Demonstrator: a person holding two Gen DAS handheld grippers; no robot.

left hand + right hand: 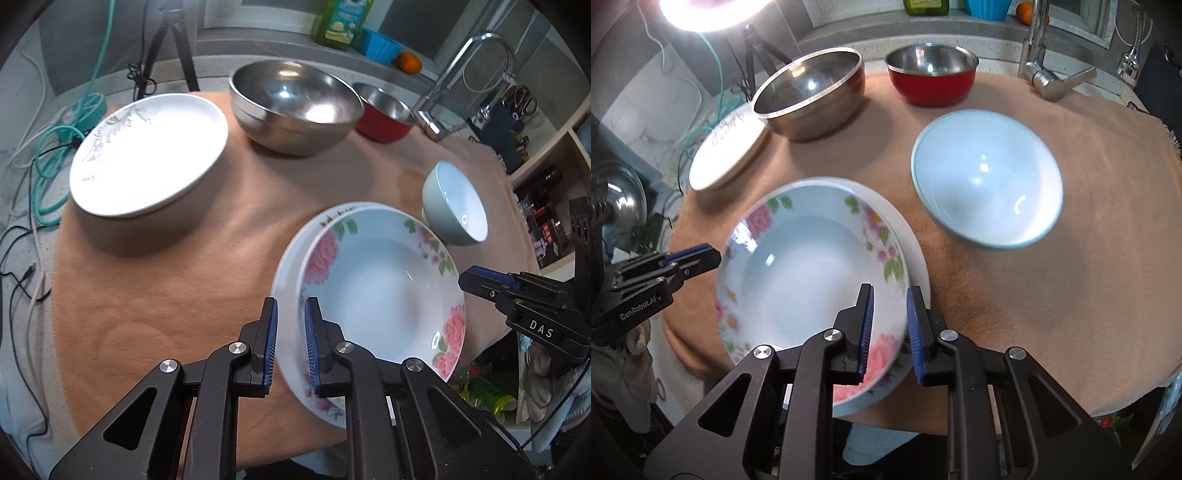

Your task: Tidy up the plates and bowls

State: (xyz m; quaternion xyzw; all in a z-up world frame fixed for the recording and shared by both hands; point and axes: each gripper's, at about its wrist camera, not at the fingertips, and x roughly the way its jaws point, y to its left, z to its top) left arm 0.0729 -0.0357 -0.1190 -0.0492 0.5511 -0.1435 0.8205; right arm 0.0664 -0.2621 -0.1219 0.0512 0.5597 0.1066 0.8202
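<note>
Now the left gripper [290,345] pinches the white plate [286,258] under the floral plate [384,291] at lower centre, steadying the stack, while the right gripper [890,332] jaws straddle the floral rim, slightly apart.

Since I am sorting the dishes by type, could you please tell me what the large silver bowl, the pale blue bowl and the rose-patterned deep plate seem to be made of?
Large silver bowl: probably stainless steel, brushed finish with mirror-like glints.
Pale blue bowl: likely glazed ceramic, glossy, with sharp highlights inside.
Rose-patterned deep plate: glazed ceramic or perhaps melamine; shiny, printed flowers, so the look leaves it open.
</note>
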